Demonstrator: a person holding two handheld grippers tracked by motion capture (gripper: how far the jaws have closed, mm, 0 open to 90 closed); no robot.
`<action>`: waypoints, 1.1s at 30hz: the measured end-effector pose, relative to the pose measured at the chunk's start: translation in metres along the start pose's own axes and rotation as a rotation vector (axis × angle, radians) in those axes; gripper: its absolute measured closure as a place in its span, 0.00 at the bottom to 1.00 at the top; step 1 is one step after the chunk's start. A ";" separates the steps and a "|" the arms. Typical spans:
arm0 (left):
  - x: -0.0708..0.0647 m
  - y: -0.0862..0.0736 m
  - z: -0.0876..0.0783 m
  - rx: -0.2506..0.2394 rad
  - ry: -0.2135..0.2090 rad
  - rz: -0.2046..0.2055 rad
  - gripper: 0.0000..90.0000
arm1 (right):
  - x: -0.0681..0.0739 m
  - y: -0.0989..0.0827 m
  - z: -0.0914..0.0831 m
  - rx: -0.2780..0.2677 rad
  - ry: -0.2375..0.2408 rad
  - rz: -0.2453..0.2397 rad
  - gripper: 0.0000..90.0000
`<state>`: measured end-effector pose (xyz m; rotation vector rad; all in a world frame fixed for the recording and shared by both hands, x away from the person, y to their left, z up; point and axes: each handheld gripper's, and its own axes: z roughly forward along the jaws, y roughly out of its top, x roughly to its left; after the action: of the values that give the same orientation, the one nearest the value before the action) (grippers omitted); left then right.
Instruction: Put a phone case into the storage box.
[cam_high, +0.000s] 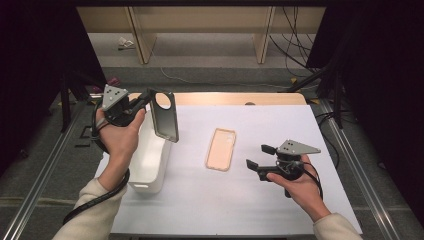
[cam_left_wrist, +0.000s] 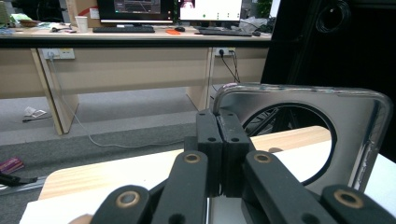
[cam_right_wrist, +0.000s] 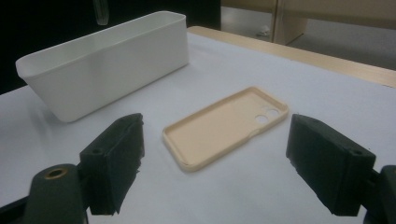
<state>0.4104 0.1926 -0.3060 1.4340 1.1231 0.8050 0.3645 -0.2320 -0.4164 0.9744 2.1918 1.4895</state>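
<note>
Dark phone case (cam_high: 164, 116) pinched in left hand-held gripper (cam_high: 145, 100); right hand-held gripper (cam_high: 260, 156) spread wide, empty.

Grey floor (cam_high: 210, 55), wooden desks (cam_left_wrist: 126, 60) with monitors (cam_left_wrist: 135, 9) behind, black curtains (cam_high: 385, 75) at both sides
</note>
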 end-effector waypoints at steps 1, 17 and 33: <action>0.001 0.000 0.000 0.000 0.002 0.000 0.99 | 0.000 0.000 0.000 -0.001 0.001 0.001 0.22; 0.004 0.006 0.013 0.003 0.014 0.006 0.99 | -0.001 -0.001 0.000 -0.003 0.002 0.014 0.22; 0.015 0.014 0.023 0.010 0.044 0.008 0.99 | -0.001 -0.002 0.001 -0.001 -0.003 0.014 0.22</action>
<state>0.4393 0.1996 -0.2981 1.4358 1.1568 0.8420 0.3650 -0.2327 -0.4184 0.9933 2.1860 1.4943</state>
